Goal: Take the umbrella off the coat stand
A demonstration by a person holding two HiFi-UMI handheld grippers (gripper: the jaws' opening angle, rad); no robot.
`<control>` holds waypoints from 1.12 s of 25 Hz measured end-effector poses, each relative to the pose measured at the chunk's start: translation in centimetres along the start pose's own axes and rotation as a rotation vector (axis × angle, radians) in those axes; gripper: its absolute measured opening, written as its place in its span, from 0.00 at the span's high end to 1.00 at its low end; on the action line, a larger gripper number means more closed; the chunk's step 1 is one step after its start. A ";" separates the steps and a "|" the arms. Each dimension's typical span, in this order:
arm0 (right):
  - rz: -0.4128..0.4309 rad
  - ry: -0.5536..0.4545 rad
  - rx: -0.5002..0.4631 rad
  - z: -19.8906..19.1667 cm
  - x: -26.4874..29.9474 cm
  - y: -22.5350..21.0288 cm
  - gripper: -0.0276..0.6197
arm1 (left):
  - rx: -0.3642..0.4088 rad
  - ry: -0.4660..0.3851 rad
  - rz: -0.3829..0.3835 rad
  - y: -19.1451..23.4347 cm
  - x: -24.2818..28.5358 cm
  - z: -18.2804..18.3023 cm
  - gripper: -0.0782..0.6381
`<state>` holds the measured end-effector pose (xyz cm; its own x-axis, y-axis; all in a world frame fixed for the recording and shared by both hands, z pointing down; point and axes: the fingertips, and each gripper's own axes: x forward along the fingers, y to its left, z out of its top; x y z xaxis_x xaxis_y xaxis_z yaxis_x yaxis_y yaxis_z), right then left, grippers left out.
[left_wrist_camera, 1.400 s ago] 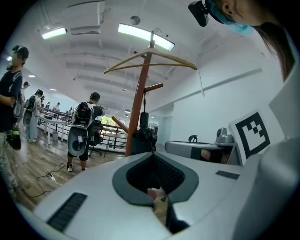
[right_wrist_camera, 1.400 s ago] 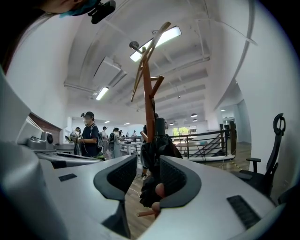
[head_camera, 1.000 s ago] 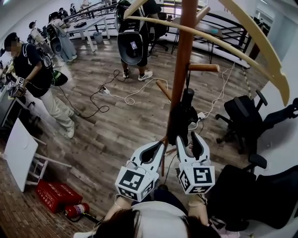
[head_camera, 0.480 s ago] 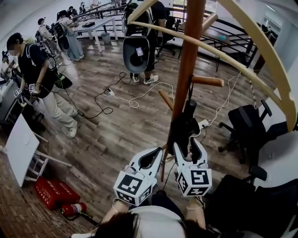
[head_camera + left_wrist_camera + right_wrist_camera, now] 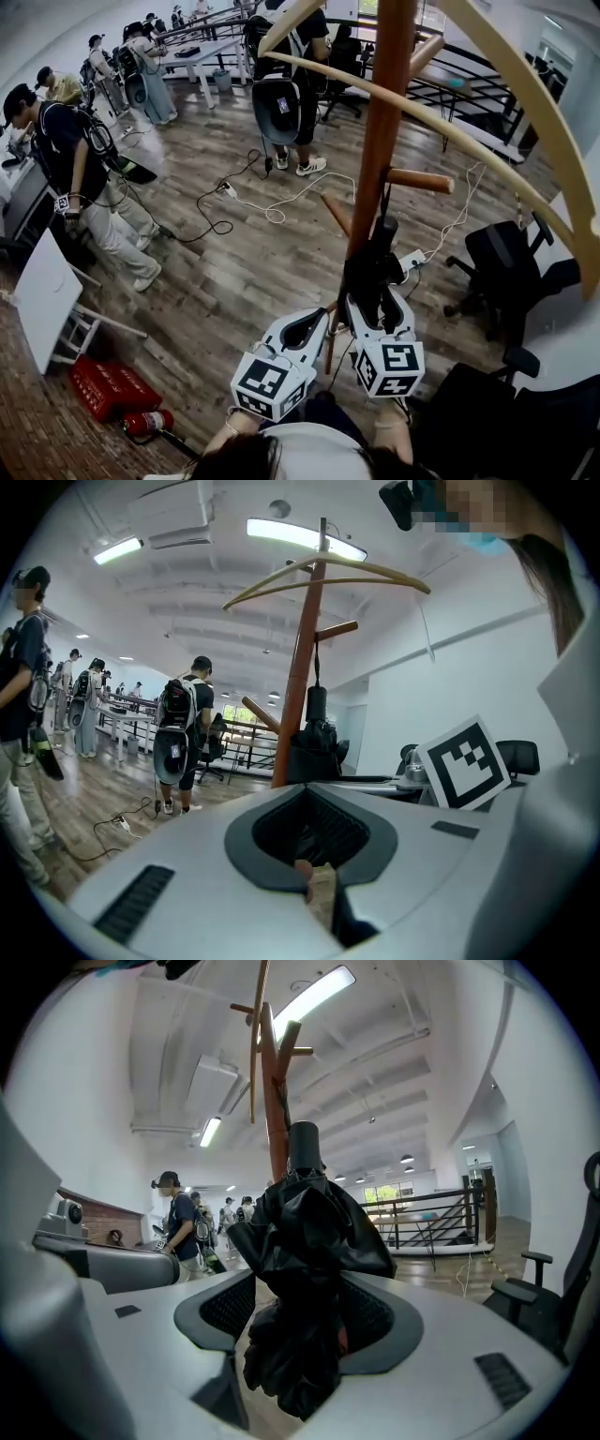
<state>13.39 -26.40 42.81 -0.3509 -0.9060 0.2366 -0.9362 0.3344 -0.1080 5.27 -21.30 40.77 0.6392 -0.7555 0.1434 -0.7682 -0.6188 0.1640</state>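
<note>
A folded black umbrella hangs by its strap from a wooden peg on the brown coat stand's pole. My right gripper reaches level at the umbrella's lower end. Its jaws are opening, and the crumpled black fabric sits between them with a gap showing on the left side. My left gripper is just left of it beside a lower wooden peg, shut with nothing held. From the left gripper view the umbrella and the pole stand straight ahead beyond the jaw tips.
Black office chairs stand close on the right. Cables trail over the wood floor. A person with a backpack stands behind the stand and others are at the left. A red crate and a fire extinguisher lie lower left.
My right gripper has slid forward and down onto the umbrella's lower end and its jaws have spread wider. The left gripper has stayed about where it was.
</note>
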 end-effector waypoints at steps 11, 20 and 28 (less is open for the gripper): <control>0.014 0.037 -0.006 -0.6 1.8 -0.4 0.52 | -0.007 0.014 0.031 1.2 0.2 -0.8 0.88; -0.016 0.033 0.001 -0.3 2.7 -1.4 0.55 | -0.005 0.016 0.052 2.2 0.3 -0.4 0.88; -0.026 0.011 0.007 -0.1 2.4 -1.7 0.58 | -0.001 0.011 0.059 2.2 0.2 -0.1 0.88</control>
<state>14.10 -29.06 43.68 -0.3268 -0.9114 0.2501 -0.9448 0.3090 -0.1087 3.68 -22.77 41.24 0.5929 -0.7885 0.1634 -0.8048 -0.5728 0.1557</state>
